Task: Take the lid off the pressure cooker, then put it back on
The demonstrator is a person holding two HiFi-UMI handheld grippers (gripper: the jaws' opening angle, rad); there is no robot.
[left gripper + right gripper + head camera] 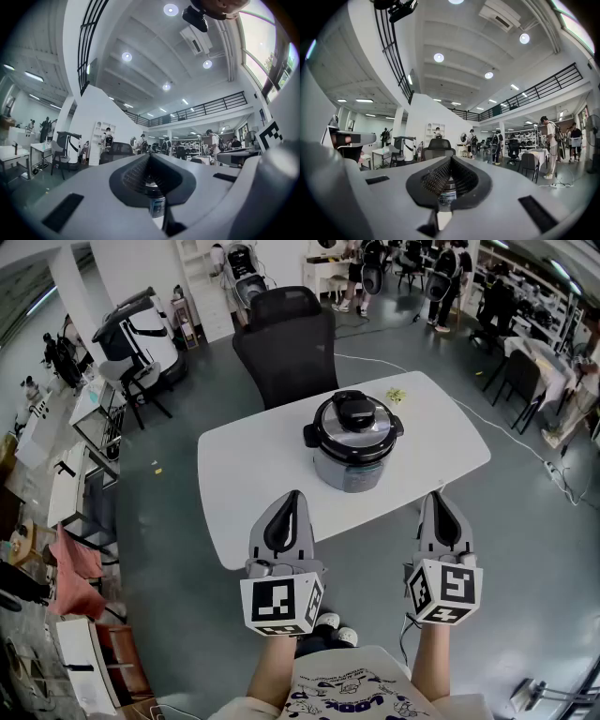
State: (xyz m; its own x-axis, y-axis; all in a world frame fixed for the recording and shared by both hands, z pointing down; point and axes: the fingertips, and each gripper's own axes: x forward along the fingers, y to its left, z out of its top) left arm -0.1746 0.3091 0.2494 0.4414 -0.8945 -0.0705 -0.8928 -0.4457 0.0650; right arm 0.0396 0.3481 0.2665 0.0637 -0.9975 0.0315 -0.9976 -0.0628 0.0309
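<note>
Jaws together, pressure cooker (445, 194) half-hidden behind them

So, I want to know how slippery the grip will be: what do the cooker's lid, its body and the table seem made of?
The lid: shiny silver dome, likely metal, with a black rim and top handle that look like plastic.
The body: greyish sheen with soft reflections, probably brushed steel.
The table: smooth matt white top, perhaps laminate; the look leaves it open.
</note>
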